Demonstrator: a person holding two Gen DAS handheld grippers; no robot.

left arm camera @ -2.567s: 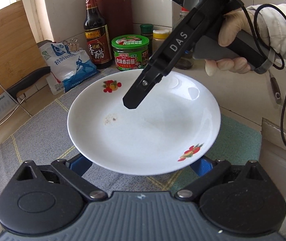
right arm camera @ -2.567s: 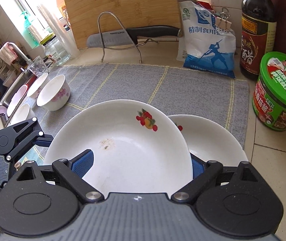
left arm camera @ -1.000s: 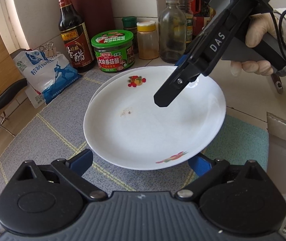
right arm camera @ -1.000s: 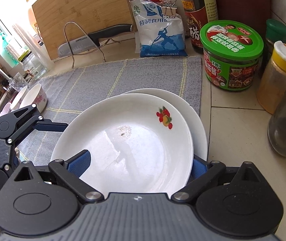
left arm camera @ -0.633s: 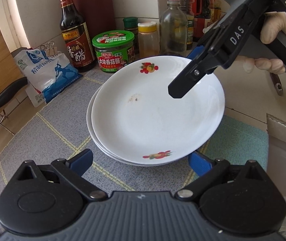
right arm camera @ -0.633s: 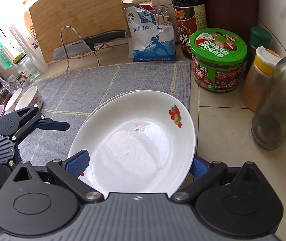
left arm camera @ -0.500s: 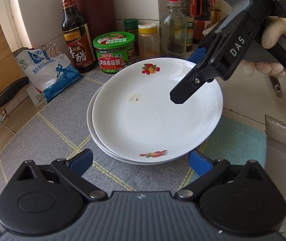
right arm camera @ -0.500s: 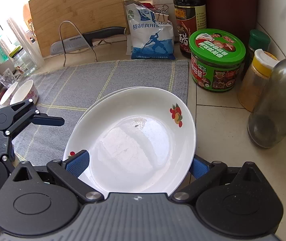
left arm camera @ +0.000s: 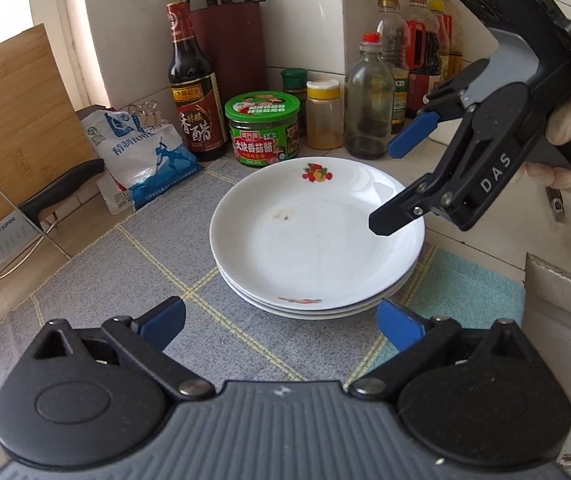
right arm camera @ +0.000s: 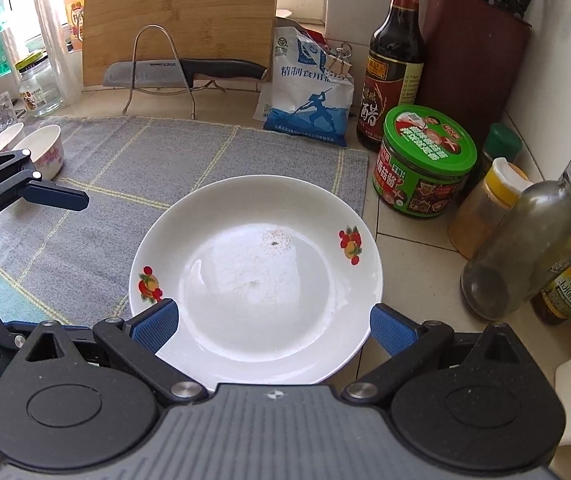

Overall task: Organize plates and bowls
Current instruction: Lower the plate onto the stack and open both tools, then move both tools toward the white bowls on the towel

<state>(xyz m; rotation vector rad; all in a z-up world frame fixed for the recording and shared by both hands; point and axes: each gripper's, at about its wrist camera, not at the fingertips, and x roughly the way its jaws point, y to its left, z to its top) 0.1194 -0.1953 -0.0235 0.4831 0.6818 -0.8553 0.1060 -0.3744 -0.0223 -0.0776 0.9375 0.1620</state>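
Note:
A stack of three white plates with fruit prints rests on the grey mat, near its far right corner. My left gripper is open just short of the stack's near rim, its blue pads touching nothing. My right gripper, held by a gloved hand, hangs open above the stack's right edge. In the right wrist view the top plate lies below my right gripper, clear of its pads, and the left gripper's finger shows at left. Two white bowls sit at the mat's far left.
Behind the stack stand a green-lidded jar, a dark vinegar bottle, a salt bag and several bottles. A knife rests on a wire rack by a cutting board. A teal cloth lies right of the mat.
The plate held between both grippers has been set down on the stack near the green jar. Both grippers have let go and drawn back and upward from it.

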